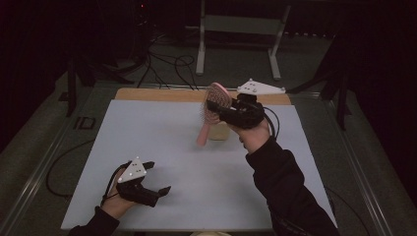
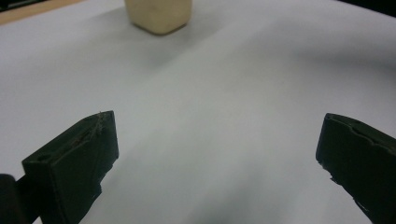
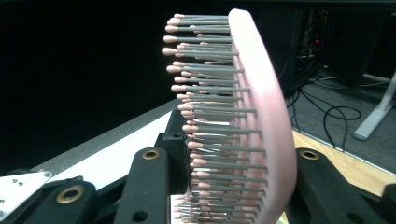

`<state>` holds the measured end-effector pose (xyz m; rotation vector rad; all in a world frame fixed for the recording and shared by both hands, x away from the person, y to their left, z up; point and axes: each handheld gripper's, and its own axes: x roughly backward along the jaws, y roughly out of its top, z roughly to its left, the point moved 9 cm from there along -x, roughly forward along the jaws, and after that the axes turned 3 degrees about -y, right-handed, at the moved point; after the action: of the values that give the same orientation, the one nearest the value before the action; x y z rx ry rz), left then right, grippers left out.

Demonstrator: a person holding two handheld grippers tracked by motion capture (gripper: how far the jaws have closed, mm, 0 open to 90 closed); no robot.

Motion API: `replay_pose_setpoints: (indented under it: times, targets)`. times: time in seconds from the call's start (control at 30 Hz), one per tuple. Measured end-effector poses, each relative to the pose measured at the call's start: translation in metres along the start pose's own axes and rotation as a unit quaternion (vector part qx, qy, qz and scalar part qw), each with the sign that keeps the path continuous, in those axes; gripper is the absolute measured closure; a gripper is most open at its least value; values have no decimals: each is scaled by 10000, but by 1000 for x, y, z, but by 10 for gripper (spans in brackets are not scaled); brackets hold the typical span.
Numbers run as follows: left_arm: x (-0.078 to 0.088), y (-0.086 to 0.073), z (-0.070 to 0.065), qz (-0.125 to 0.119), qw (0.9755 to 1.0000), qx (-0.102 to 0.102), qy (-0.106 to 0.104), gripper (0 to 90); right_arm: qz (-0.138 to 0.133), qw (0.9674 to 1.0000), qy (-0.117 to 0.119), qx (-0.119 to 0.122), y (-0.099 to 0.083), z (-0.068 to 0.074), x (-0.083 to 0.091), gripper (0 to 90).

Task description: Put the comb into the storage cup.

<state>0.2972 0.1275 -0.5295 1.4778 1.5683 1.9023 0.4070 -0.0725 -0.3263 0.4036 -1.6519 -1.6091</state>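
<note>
Oval pink hairbrush, slender bristles, perhaps plastic.

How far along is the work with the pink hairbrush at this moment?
Done: the right gripper is shut on the pink hairbrush at its head and holds it clear of the table, handle hanging down. In hand: carrying it above the cream block. Left: setting it down somewhere; where is not evident. The left gripper is open, holding nothing, low over the table's near edge.

Beige block — open mat around.
</note>
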Motion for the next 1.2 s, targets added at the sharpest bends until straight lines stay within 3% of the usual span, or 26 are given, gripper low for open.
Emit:
replay_pose_setpoints:
  times: [0.3, 0.53, 1.2]
  targets:
    - [9, -16, 11, 31, 9999, 140, -36, 1, -105, 9997, -196, 69, 14, -15, 5, 638]
    - [15, -25, 19, 170, 9998, 51, 73, 1, -196, 9994, -275, 27, 20, -23, 6, 638]
    - [20, -22, 23, 50, 9998, 131, 128, 2, -339, 9974, -629, 98, 42, -55, 7, 639]
